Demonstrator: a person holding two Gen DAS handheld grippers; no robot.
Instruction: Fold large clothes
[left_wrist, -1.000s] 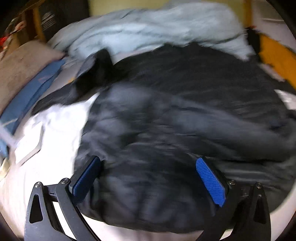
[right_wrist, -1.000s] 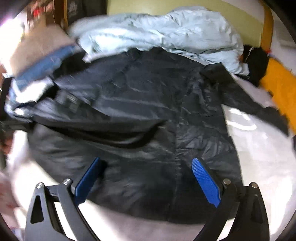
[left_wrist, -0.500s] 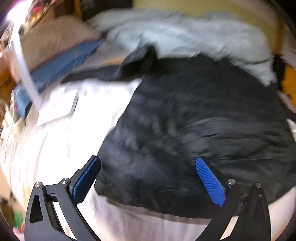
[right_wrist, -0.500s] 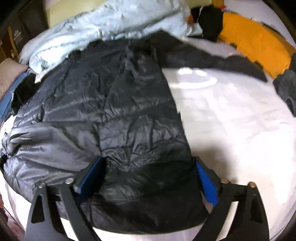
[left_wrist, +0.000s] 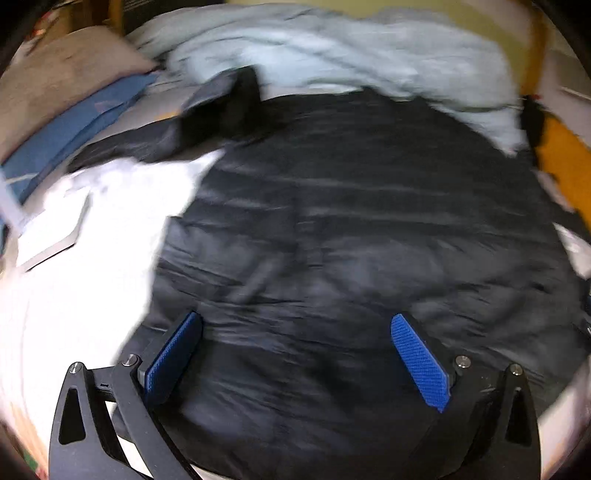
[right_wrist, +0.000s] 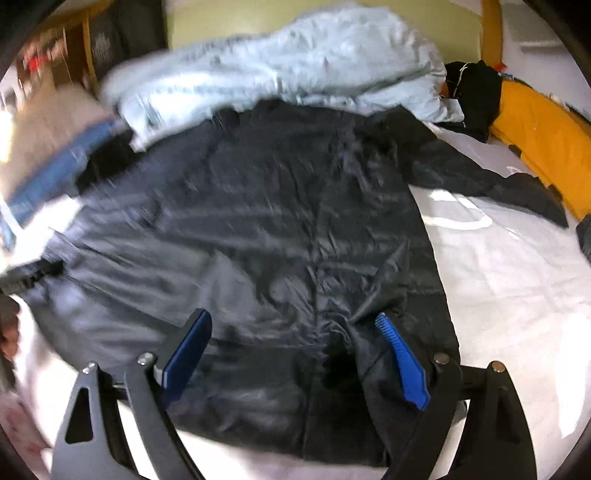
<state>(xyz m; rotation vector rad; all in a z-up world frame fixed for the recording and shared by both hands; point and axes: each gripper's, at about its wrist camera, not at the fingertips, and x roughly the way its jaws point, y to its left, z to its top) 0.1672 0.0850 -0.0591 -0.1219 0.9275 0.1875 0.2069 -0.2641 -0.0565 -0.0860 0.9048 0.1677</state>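
I see the big black jacket (right_wrist: 280, 236) spread flat on the white bed (right_wrist: 517, 288), right under both claws. My left claw (left_wrist: 295, 354) and right claw (right_wrist: 295, 354) are wide and hold nothing. It looks puffy, soft and slippery. I'd pinch its bottom edge.

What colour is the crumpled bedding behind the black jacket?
Pale blue bedding, lying past the black jacket. Clearest in the right wrist view.

Dim indoor light, motion blur, fisheye-warped dark edges.
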